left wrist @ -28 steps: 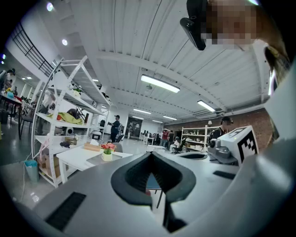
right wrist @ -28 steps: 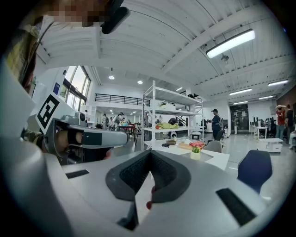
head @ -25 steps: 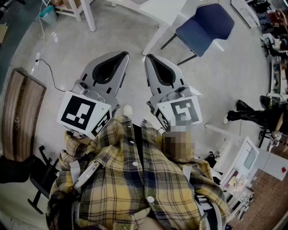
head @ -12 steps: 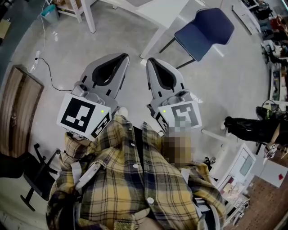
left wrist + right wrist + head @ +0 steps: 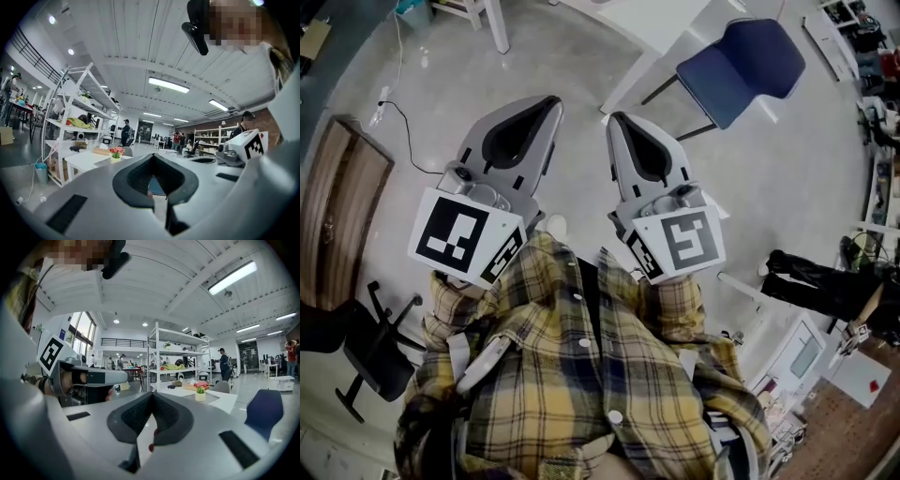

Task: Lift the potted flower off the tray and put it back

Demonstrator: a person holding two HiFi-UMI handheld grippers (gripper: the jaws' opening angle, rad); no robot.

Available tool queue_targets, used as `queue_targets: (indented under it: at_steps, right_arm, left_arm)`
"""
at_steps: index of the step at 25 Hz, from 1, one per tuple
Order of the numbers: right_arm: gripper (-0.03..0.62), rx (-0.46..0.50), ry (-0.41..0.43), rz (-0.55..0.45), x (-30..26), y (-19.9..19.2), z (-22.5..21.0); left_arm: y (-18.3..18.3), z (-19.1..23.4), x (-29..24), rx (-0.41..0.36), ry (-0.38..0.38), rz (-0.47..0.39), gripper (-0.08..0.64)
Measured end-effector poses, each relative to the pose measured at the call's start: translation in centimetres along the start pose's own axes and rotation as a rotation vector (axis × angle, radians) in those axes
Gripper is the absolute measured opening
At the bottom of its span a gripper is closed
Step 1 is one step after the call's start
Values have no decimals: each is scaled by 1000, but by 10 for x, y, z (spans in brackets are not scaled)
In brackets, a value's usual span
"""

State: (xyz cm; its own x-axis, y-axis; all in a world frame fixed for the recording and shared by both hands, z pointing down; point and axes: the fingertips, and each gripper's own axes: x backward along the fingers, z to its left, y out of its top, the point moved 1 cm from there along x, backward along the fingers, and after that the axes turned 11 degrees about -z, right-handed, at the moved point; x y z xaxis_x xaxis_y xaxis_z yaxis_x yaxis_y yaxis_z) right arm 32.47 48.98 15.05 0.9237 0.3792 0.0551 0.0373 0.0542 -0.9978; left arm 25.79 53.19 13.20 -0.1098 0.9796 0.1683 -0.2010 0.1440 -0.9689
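My left gripper (image 5: 551, 101) and right gripper (image 5: 615, 119), both pressed together and empty, sit nearer the white table (image 5: 652, 19) at twelve o'clock than a second ago. I'm only approaching, and the potted flower (image 5: 201, 391) is well apart.

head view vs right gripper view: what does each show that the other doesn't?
Head view only: the yellow plaid shirt, the black office chair and the brown wooden board at left.
Right gripper view only: the pink potted flower in its pale pot, the white metal shelving and the ceiling strip lights.
Both: the dark blue chair, the left hand-held gripper and the right hand-held gripper, jaws shut and empty.
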Motion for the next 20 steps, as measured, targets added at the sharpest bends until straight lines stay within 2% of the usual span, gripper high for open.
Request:
queue_targets:
  at_steps: [9,20]
  right_arm:
    - [-2,6,-28,0,-80,-2,-21]
    - [-3,22,-99,-4,-207,-3,-40]
  left_arm:
    - [11,69,-47,-5,-41,3,8]
    - [27,182,-108,-27,-131,23,8]
